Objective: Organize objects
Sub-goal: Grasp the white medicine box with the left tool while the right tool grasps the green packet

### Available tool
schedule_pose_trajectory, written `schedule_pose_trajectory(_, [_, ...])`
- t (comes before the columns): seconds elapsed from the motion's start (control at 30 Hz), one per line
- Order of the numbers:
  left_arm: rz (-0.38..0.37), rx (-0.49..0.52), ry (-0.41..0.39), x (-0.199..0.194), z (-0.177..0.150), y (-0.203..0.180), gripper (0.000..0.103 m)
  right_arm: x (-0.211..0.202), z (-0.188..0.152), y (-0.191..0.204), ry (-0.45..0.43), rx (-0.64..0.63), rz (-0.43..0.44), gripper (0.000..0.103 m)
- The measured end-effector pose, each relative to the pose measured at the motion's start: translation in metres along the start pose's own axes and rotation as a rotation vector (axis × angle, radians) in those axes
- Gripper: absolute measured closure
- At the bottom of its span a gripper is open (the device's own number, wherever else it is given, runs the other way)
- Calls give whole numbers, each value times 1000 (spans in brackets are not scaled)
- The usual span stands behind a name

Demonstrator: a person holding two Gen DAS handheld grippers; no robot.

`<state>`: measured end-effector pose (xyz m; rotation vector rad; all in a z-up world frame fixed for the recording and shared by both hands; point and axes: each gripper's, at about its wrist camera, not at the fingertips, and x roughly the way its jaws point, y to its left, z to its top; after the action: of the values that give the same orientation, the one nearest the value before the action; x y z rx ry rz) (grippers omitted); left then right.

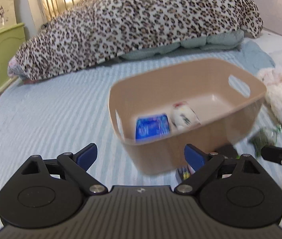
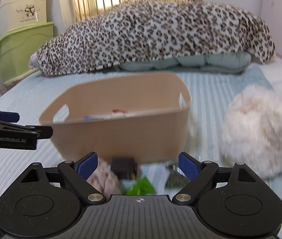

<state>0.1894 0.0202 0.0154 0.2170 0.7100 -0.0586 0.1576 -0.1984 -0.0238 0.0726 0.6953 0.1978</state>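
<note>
A beige plastic bin stands on the striped blue bedspread. Inside it lie a blue packet and a white printed item. My left gripper is open and empty just in front of the bin's near left corner. In the right wrist view the bin stands ahead. My right gripper is open and empty over small things before the bin: a black box, a green packet, a pinkish patterned item and a dark packet.
A fluffy white plush lies right of the bin. A leopard-print blanket over pillows fills the back of the bed. Green and cream storage boxes stand left of the bed. The left gripper shows at the right wrist view's left edge.
</note>
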Motion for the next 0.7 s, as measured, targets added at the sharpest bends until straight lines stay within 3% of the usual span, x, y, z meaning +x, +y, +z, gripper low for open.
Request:
schedule_pose_trajectory(0.33, [-60, 66, 92, 5, -51, 3, 9, 17, -36, 8, 100, -61, -10, 13])
schedule_pose_trajectory(0.7, [-150, 156, 177, 33, -79, -7, 9, 49, -59, 11, 165, -83, -14, 13])
